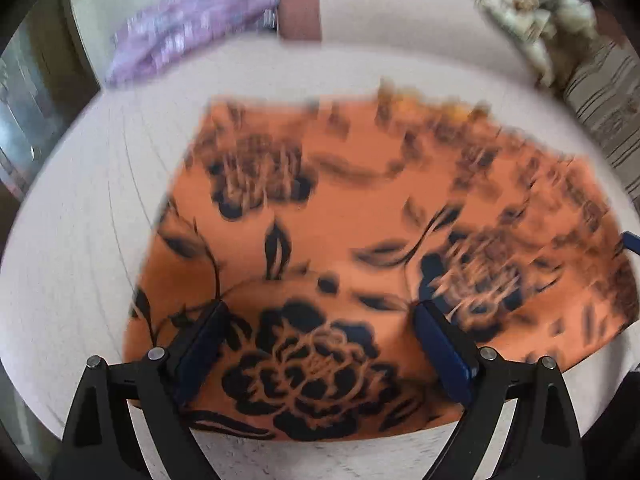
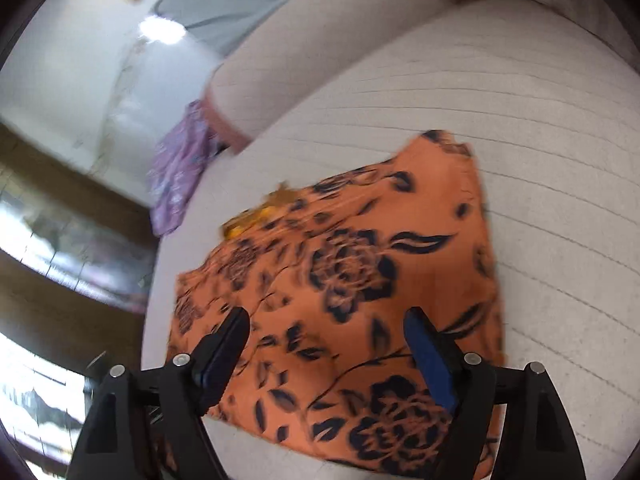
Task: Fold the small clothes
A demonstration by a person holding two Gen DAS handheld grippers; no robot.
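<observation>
An orange garment [image 1: 340, 216] with dark flower prints lies spread flat on a pale quilted surface [image 1: 80, 240]. My left gripper [image 1: 320, 308] hovers over its near edge, fingers wide apart, nothing between them. In the right wrist view the same garment [image 2: 360, 272] lies below my right gripper [image 2: 326, 316], which is open, its fingers spread over the cloth and gripping nothing. A bit of yellow cloth [image 2: 256, 216] peeks out at the garment's far edge.
A purple patterned cloth [image 1: 188, 28] lies at the far left of the surface, near a padded backrest [image 1: 400, 12]. A pale mottled item [image 1: 536, 12] sits at the far right. Striped fabric [image 1: 604, 104] borders the right side. Dark furniture [image 2: 60, 216] stands left of the surface.
</observation>
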